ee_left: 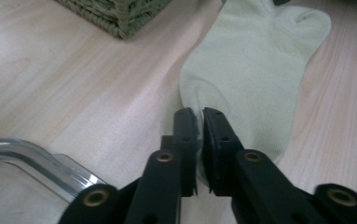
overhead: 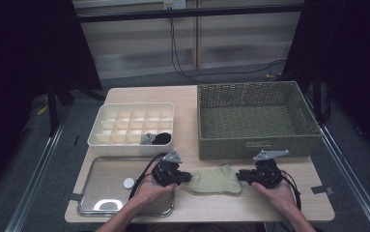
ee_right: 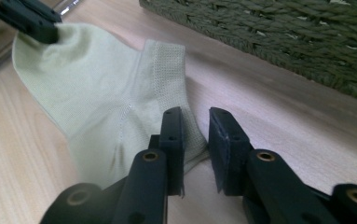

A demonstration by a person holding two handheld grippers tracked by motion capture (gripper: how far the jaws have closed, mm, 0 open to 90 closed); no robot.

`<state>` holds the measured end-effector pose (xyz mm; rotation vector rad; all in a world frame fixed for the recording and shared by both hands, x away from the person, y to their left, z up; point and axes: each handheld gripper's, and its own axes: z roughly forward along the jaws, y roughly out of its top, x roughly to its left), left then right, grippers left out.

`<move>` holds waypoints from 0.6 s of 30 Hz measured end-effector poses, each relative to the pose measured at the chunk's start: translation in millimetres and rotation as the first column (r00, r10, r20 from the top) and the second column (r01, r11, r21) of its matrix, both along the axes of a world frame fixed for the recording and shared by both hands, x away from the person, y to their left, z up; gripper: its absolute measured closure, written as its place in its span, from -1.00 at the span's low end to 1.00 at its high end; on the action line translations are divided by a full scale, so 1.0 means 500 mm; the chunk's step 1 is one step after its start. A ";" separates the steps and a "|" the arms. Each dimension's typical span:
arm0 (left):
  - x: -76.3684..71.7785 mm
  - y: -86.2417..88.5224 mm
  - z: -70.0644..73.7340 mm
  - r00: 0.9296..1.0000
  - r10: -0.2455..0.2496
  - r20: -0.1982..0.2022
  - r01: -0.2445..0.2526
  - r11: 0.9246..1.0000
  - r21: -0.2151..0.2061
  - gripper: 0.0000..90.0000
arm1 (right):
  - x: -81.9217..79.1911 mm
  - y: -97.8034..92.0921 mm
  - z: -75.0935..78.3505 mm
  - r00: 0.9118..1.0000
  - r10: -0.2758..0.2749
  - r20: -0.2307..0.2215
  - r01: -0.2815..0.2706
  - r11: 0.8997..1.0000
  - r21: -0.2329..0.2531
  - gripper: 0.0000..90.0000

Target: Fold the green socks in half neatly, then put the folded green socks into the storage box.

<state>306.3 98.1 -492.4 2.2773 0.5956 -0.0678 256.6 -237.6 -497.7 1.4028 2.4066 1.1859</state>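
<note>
left gripper (ee_left: 199, 114) jaws pinch the sock (ee_left: 255, 70) edge; right gripper (ee_right: 195, 116) jaws slightly apart beside it.

No readable text, number or brand is showing anywhere. The olive woven wicker basket (overhead: 256, 116), sitting at the far right of the wooden table, is carrying a small pale label (overhead: 257, 143) on its near wall, but its print is coming out too small and blurred to read.
</note>
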 end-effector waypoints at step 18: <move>-0.005 -0.011 0.031 1.000 0.012 0.017 -0.011 0.995 -0.102 0.29 | -0.002 0.010 -0.008 1.000 0.012 -0.011 -0.012 1.000 0.002 0.83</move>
